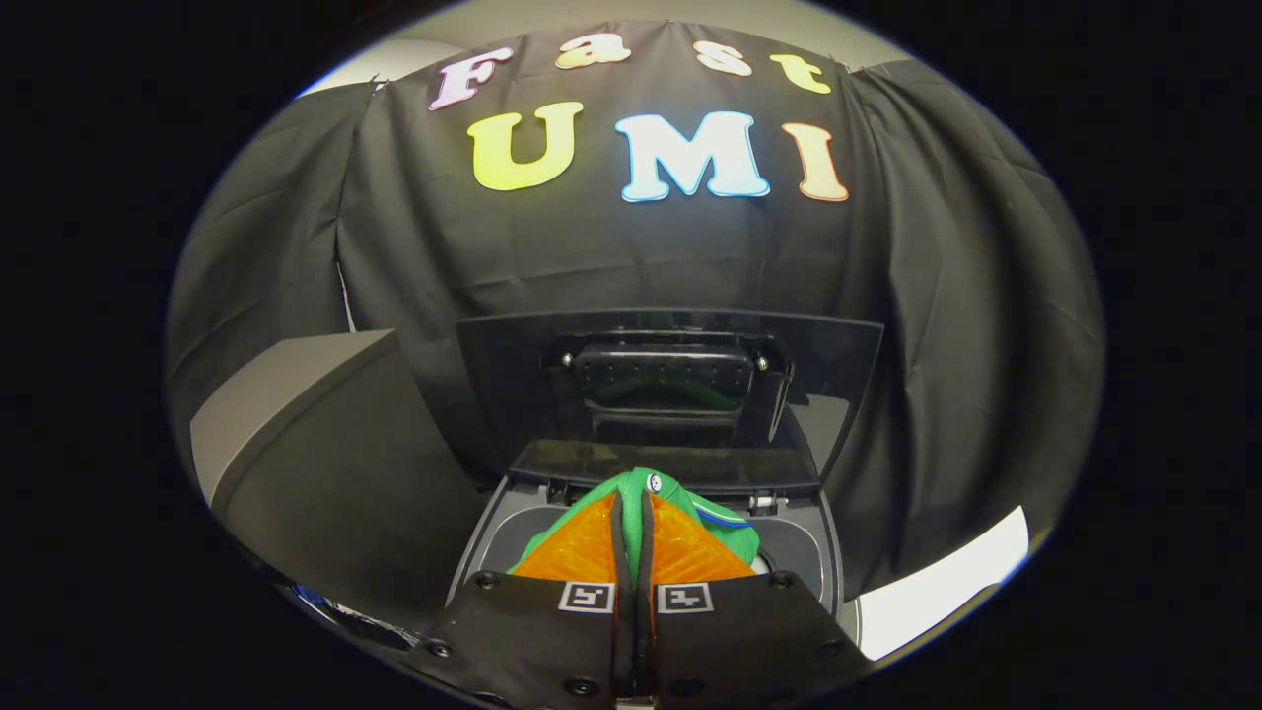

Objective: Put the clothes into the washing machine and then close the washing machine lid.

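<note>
Now: cloth held over the washer

We see the gripper [632, 508] closed on a green cloth [690, 505], both fingers pressing it. We hold it just above the washer [804, 547] opening. Beyond, the lid [493, 385] stands upright.

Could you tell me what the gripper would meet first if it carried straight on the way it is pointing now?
Probably the raised washing machine lid, standing open just beyond the fingers. The gripper is shut on the green garment, held above the machine's opening, so that cloth would touch first. Depth is hard to judge.
</note>
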A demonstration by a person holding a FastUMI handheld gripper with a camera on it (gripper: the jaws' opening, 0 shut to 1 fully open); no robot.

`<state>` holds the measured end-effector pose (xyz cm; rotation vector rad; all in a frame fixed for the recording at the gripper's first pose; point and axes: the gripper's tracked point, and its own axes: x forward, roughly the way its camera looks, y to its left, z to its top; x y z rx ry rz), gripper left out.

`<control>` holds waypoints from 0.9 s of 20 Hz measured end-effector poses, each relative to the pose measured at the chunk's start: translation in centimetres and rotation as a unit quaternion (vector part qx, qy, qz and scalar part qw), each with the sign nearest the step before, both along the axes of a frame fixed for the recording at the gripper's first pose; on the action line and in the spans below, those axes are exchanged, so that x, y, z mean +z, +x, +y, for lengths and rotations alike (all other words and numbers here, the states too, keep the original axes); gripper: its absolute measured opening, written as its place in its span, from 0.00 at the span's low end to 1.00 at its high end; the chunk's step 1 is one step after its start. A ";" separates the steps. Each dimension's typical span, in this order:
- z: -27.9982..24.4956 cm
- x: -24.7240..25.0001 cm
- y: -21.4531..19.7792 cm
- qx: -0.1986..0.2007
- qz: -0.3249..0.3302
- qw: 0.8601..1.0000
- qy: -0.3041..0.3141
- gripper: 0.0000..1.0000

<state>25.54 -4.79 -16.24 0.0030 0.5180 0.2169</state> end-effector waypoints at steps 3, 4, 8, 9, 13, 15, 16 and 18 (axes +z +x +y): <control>0.1 -1.6 -0.3 -0.006 0.020 1.000 -0.001 0.04; 0.1 -2.0 -0.5 -0.009 0.024 1.000 0.000 0.05; 0.4 -1.7 -1.0 -0.014 0.017 1.000 0.007 0.18; 0.6 -1.5 -0.6 -0.014 0.009 1.000 0.005 0.23; 0.9 -0.5 -1.0 -0.017 -0.007 1.000 -0.003 0.80; 0.8 -0.4 -1.2 -0.023 -0.008 1.000 -0.007 0.98; 0.8 -0.4 -1.2 -0.026 -0.008 1.000 -0.007 0.97; 0.6 -0.2 -1.2 -0.032 -0.012 0.999 -0.008 0.98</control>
